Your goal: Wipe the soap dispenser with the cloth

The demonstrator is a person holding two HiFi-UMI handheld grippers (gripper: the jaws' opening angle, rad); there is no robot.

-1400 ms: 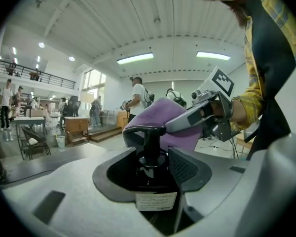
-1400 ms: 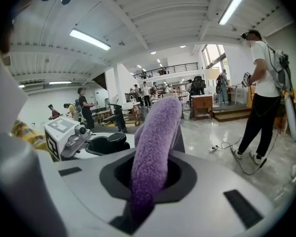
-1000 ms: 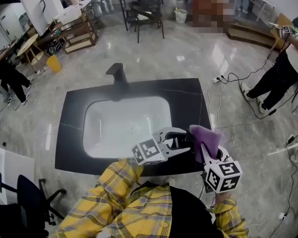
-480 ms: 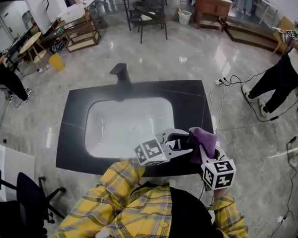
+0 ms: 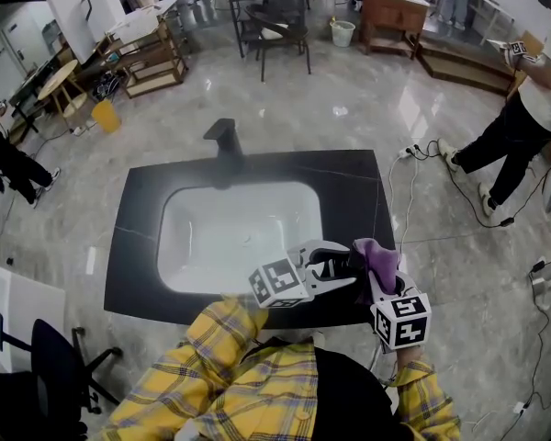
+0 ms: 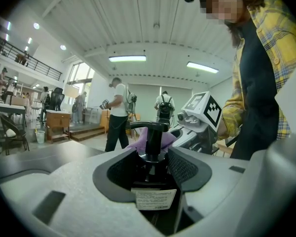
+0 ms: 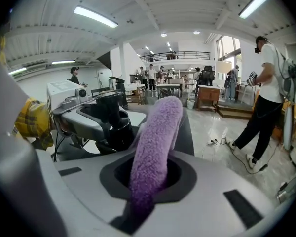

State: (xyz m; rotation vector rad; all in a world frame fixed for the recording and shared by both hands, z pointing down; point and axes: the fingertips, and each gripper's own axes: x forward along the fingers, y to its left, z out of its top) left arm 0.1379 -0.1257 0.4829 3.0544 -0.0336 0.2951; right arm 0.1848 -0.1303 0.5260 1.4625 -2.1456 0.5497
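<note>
**Wash-stand and hand tools: stock as it stands**

1. Table [image 5: 133, 246], one. Black top, seen from above.
2. Sink [image 5: 170, 211], one. White basin sunk in the table's middle.
3. Faucet [image 5: 222, 136], one. Dark, at the sink's far rim.
4. Left claw [image 5: 345, 266], one. It lies over the table's near right part, just right of the sink. Its jaws are clamped on either side of the soap dispenser's body.
5. Right claw [image 5: 382, 281], one. It sits just right of the left claw and is pinched shut on the cloth, which stands up out of it.
6. Soap dispenser [image 6: 152, 143], one. Black bottle with a pump head and a white label, upright between the left claw's jaws.
7. Cloth [image 7: 155, 142], one. Purple and fleecy, just beside the dispenser on its right. I cannot tell whether the two touch.

Change since a second ago: the right claw has come down. The cloth, then standing clear above the dispenser, is now level with it and closer in. The left claw and the bottle have kept their place.
</note>
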